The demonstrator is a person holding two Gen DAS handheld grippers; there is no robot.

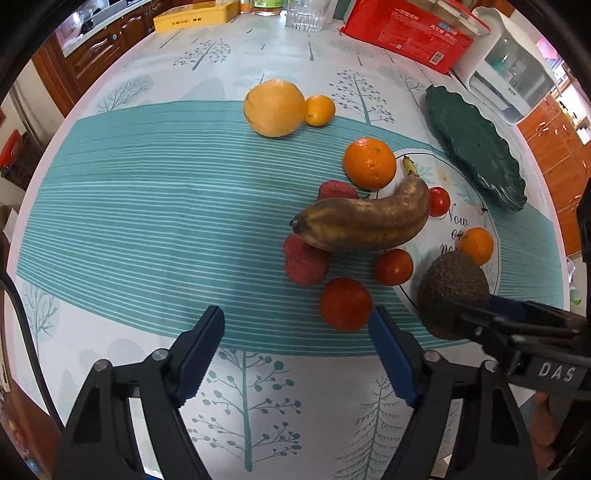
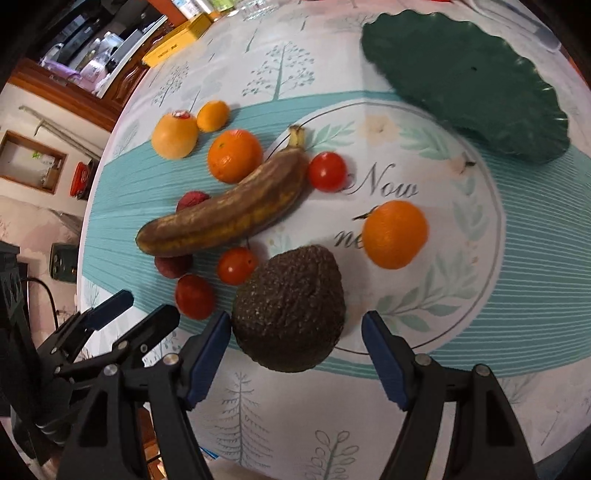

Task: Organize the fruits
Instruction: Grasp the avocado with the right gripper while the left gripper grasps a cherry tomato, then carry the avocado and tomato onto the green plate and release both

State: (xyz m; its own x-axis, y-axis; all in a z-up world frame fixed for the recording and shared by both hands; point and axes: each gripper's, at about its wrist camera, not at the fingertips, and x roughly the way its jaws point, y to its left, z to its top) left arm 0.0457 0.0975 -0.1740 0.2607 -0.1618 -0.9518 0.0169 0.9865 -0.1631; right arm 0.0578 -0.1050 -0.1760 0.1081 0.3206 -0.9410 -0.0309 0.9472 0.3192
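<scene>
A dark avocado [image 2: 290,308] lies on the tablecloth between the fingers of my right gripper [image 2: 295,332]; the jaws are open, the left pad touching it, the right pad apart. It also shows in the left wrist view [image 1: 452,288]. A brown banana [image 1: 364,221] lies mid-table with oranges [image 1: 369,162], cherry tomatoes [image 1: 345,303] and lychees [image 1: 304,263] around it. A small orange [image 2: 394,233] lies past the avocado. A green leaf plate [image 2: 465,77] is empty at the far right. My left gripper [image 1: 295,332] is open and empty, near a tomato.
A yellow pomelo-like fruit [image 1: 274,108] and small orange [image 1: 319,110] lie farther back. A red package [image 1: 406,35], a yellow box [image 1: 195,15], a glass [image 1: 306,14] and a white appliance [image 1: 513,62] stand at the table's far edge.
</scene>
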